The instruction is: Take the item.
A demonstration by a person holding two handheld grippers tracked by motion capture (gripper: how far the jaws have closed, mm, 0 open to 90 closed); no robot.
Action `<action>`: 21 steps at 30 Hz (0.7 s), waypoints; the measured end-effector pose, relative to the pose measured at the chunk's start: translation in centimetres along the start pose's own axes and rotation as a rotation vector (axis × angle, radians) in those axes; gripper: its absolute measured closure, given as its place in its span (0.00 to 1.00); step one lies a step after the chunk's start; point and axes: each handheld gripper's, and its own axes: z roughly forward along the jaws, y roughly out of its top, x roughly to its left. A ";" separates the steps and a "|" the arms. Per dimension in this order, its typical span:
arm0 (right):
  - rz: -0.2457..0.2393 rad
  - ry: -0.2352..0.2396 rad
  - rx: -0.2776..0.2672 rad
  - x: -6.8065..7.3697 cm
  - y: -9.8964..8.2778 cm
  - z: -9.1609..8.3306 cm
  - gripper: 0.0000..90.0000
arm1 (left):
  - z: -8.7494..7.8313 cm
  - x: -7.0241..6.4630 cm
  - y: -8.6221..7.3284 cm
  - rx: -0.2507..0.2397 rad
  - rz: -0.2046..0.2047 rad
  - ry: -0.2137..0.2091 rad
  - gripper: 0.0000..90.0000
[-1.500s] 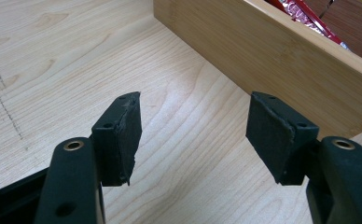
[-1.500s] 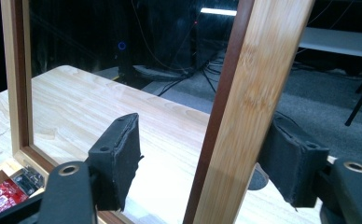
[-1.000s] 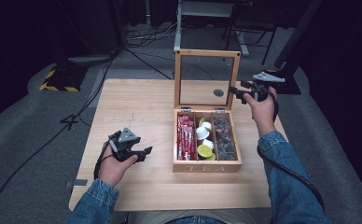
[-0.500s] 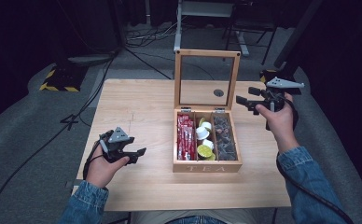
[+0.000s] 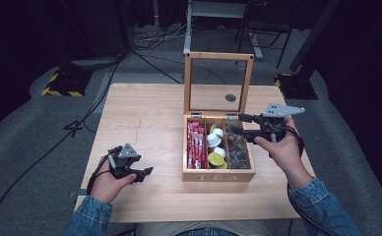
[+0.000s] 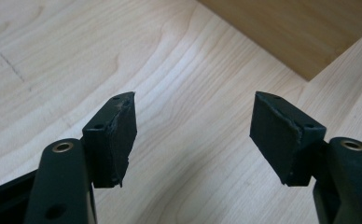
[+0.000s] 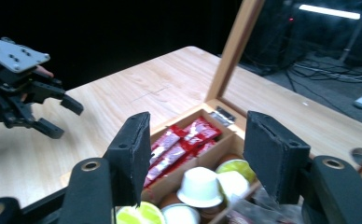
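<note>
High view showed the wooden tea box (image 5: 218, 176) standing right of the table's (image 5: 144, 113) middle, its long side running across the table and its glass lid (image 5: 219, 83) upright at the far edge. Inside, red sachets (image 5: 196, 145) lay lengthwise, pointing front to back, in the left compartment; white and yellow-green cups (image 5: 214, 147) filled the middle one, dark packets (image 5: 238, 150) the right. The right gripper (image 5: 239, 126) hung over the right compartment, pointing left, jaws apart after just closing somewhat, nothing between them. The left gripper (image 5: 141, 173) sat low over bare wood near the front left, well apart from the box, jaws open and just widening, empty.
</note>
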 end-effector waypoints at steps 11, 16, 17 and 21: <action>0.034 0.067 0.078 1.2 -0.6 3.1 0.54 | 0.4 0.2 -2.5 0.053 -0.048 0.027 0.35; -0.012 0.092 0.143 1.7 -0.9 5.1 0.56 | 0.7 0.5 -3.7 0.073 -0.058 0.054 0.35; -0.028 0.086 0.158 2.0 -0.9 5.6 0.57 | 0.8 0.6 -3.8 0.078 -0.055 0.064 0.35; -0.024 0.091 0.199 2.4 -1.1 7.0 0.55 | 0.9 0.8 -4.2 0.055 -0.046 0.104 0.35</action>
